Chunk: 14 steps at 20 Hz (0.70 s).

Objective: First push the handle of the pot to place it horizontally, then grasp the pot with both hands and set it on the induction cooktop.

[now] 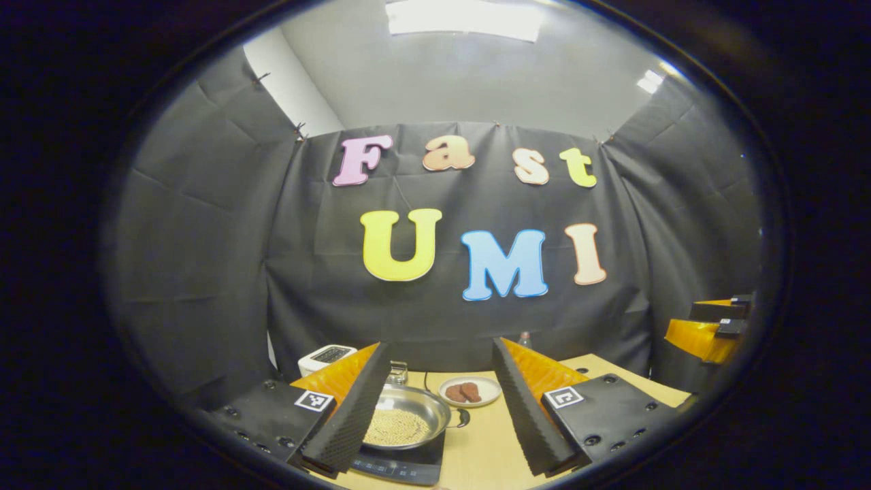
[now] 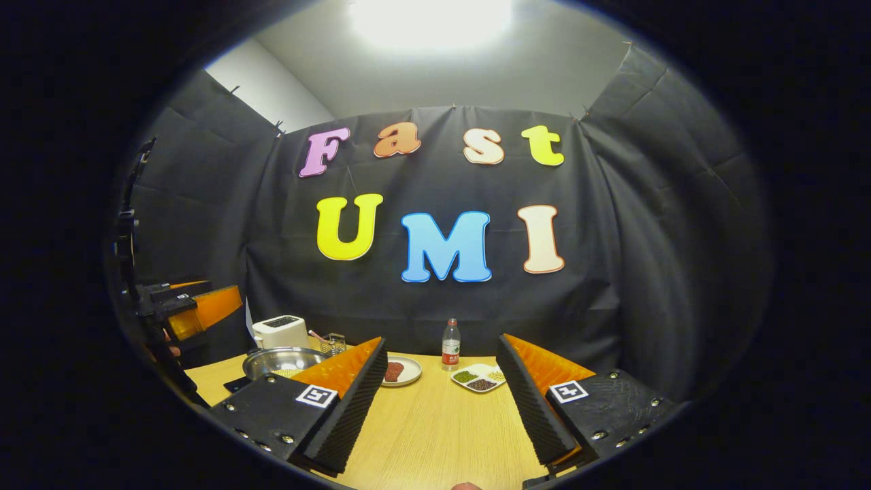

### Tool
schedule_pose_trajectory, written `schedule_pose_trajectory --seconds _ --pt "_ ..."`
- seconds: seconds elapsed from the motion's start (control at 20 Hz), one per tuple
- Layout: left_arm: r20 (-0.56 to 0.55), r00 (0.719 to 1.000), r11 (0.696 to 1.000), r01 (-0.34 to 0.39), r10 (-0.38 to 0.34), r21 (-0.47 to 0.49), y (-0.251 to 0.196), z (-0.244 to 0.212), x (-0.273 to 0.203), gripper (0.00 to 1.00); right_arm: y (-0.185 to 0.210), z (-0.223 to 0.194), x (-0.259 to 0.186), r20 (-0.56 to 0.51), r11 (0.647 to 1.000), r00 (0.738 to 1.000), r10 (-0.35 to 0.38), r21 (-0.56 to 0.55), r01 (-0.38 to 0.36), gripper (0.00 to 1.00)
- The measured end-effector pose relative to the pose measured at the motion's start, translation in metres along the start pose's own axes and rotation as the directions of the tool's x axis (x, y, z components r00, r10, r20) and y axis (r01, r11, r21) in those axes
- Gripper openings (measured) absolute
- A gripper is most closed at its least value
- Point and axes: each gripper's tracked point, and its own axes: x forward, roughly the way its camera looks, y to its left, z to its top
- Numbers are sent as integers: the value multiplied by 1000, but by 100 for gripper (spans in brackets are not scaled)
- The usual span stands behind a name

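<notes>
Pot [image 1: 408, 416] is already sitting on the induction cooktop [image 1: 401, 466]; left tongs [image 1: 435, 408] and right tongs [image 2: 439, 401], gaping open at six o'clock, are risking a careless nudge spilling its grains.

Left claw [image 1: 441, 408]: fingers spread wide, nothing between them, level and pointing forward, raised above the tabletop [image 1: 490, 442]. Seen from the right gripper view, it sits at the far left edge [image 2: 197, 309], a bit of the holding hand [image 2: 170, 350] showing under it.

Right claw [image 2: 441, 408]: fingers spread wide, gripping nothing, level, pointing forward over the tabletop. The two claws are well apart.
</notes>
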Motion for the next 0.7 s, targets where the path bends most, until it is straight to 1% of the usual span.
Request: schedule_pose_trajectory --seconds 0.1,0.15,0.25,0.3,0.35,0.4,0.55,0.6,0.7 --pt "14 1000 1000 9 -9 4 2 6 -5 94 8 10 -3 26 1000 1000 9 7 -9 98" --pt "27 1000 1000 10 -10 6 4 11 -6 100 10 14 -4 34 1000 999 6 6 -6 98" --pt "33 999 1000 12 -12 12 8 13 -12 100 17 15 -5 42 1000 999 7 3 -7 98" --pt "39 999 1000 11 -11 16 11 14 -14 97 20 18 -6 46 1000 999 10 3 -11 98" --pt "43 999 1000 9 -10 19 15 15 -15 97 23 18 -4 45 1000 999 9 5 -9 98" --pt "44 999 1000 9 -10 18 18 14 -17 99 26 17 -3 43 1000 999 11 6 -11 98" --pt "38 999 1000 11 -12 10 25 13 -19 99 30 22 -3 52 1000 999 -7 -14 7 98" --pt "36 999 1000 7 -7 9 29 11 -20 97 35 24 -4 56 1000 998 -4 -15 5 98" --pt "41 999 1000 1 -1 8 36 12 -20 97 40 29 -3 68 1000 998 -2 -17 4 97"
